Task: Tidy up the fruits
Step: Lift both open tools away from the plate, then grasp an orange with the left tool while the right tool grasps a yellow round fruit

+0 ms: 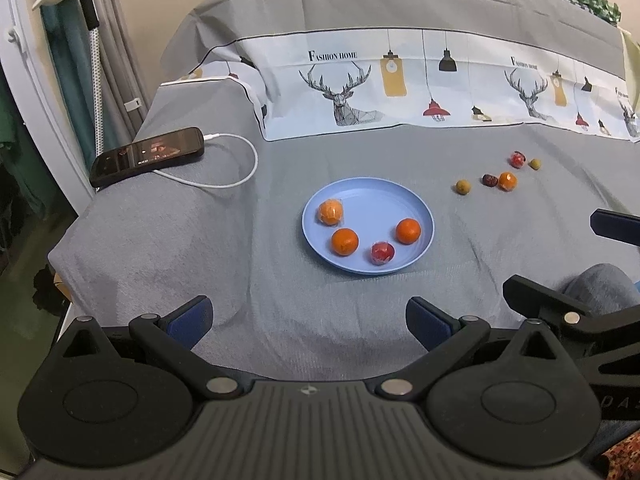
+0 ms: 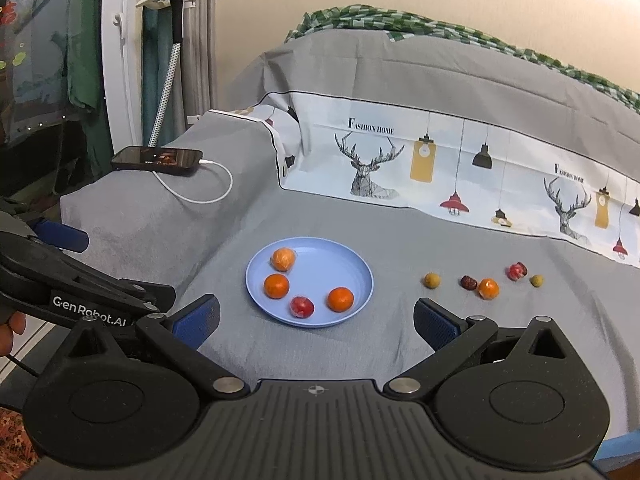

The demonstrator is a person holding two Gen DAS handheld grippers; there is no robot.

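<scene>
Fruit sits on a blue plate [image 1: 416,200] on the grey bed [image 1: 240,240] (three oranges, one red piece); five small fruits [image 2: 480,282] lie loose to its right. Left gripper [image 1: 308,320] and right gripper [image 2: 316,320] hover near the plate, fingers wide, empty.

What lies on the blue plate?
The plate holds three orange fruits and one red fruit. The grey cloth beneath it is hidden.
</scene>
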